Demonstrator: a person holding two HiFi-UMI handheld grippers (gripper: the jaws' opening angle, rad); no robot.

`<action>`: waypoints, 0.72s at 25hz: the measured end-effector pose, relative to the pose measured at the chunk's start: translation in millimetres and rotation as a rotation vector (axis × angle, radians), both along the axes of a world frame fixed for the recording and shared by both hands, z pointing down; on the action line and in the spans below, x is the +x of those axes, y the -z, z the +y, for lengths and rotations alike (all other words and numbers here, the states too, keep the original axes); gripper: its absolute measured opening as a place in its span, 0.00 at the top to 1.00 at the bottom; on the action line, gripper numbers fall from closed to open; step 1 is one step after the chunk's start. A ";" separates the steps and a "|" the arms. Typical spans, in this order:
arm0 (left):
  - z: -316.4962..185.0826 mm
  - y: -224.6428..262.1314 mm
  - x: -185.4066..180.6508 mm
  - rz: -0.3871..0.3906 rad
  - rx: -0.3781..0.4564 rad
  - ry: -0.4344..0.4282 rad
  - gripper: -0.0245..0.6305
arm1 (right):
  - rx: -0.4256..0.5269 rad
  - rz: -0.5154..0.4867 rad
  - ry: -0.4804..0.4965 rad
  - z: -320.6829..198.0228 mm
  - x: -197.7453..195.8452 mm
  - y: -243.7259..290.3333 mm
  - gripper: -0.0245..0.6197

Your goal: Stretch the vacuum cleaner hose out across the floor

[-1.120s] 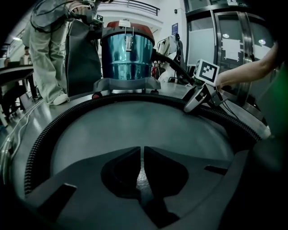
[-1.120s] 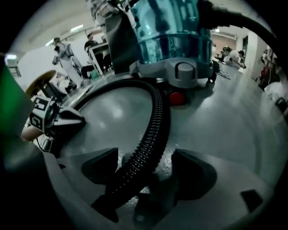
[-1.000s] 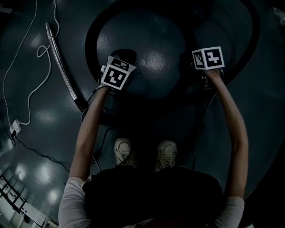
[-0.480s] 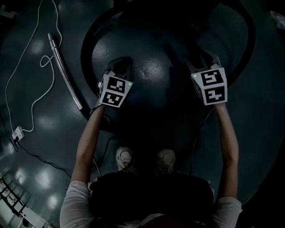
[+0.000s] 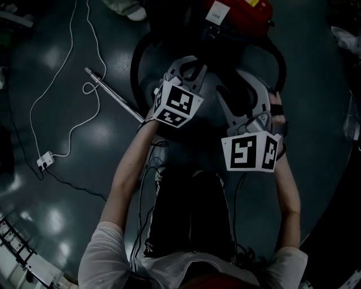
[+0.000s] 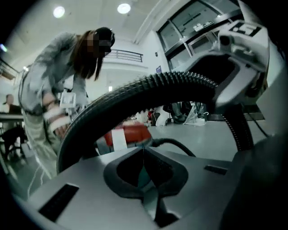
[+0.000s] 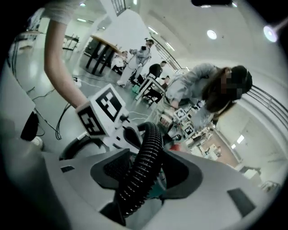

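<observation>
Black ribbed plastic vacuum cleaner hose [image 7: 150, 139] runs lengthwise between the jaws of the right gripper [image 7: 146, 162]. Those jaws have just been closing and now pinch it across its ridges, and past the tips it bends up and away. The left gripper [image 6: 144, 150] has its jaws pressed together on nothing, and the same hose arches through the air well beyond their tips. In the head view the rest of it lies as a wide loop on the dark glossy floor [image 5: 56, 214], below and around both pairs of jaws.

I judge it light, springy and soft-walled. The ribs give the pads something to key into, so it should not slide lengthwise. A hard squeeze would flatten it, though, and a hose curled like this tends to spring back into its curve. Pulling on it will likely drag the loop and tug at the red canister vacuum cleaner body [image 5: 237, 11] lying beyond both sets of tips. A hold across the ribs, well along from the canister, looks sound. The empty left jaws could take a second hold further along.

The joint between hose and canister is lost in shadow. The arm covers the near end of the thin bright metal wand [image 5: 113, 95], which lies to the left of the left jaws, so I cannot tell whether it is attached to the hose. The hose itself masks part of the right pads' contact. Beyond the arch, a person in a grey jacket [image 6: 49, 90] bends over, cut off at the frame edge.
</observation>
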State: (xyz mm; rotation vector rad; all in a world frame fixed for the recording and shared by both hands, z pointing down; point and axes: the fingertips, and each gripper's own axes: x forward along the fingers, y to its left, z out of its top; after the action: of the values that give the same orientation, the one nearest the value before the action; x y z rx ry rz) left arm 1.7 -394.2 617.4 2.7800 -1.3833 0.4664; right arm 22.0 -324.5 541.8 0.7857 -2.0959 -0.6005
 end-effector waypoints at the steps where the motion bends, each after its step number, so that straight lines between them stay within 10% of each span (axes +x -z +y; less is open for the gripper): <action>1: -1.3 40.6 4.0 0.012 0.032 0.012 0.95 | 0.003 0.013 0.025 9.0 -8.7 32.3 0.58; 8: 31.9 313.1 -32.7 0.170 0.126 0.153 0.95 | 0.019 0.066 0.123 30.5 -22.5 272.1 0.69; 12: 66.5 490.4 -50.1 0.189 0.425 0.198 0.95 | 0.102 -0.029 0.072 51.8 -8.7 410.5 0.76; 15: 42.0 591.9 -65.6 0.370 0.456 0.261 0.95 | -0.090 -0.294 -0.088 42.8 27.1 448.8 0.76; 18: 46.1 620.4 -76.8 0.376 0.551 0.269 0.95 | -0.153 -0.339 -0.232 44.8 65.7 415.8 0.76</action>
State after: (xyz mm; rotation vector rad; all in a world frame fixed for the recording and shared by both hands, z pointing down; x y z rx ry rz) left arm -75.1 -348.1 -3.0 2.7543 -1.9616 -0.4930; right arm 87.7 -279.6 126.0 1.0817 -2.2765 -0.1872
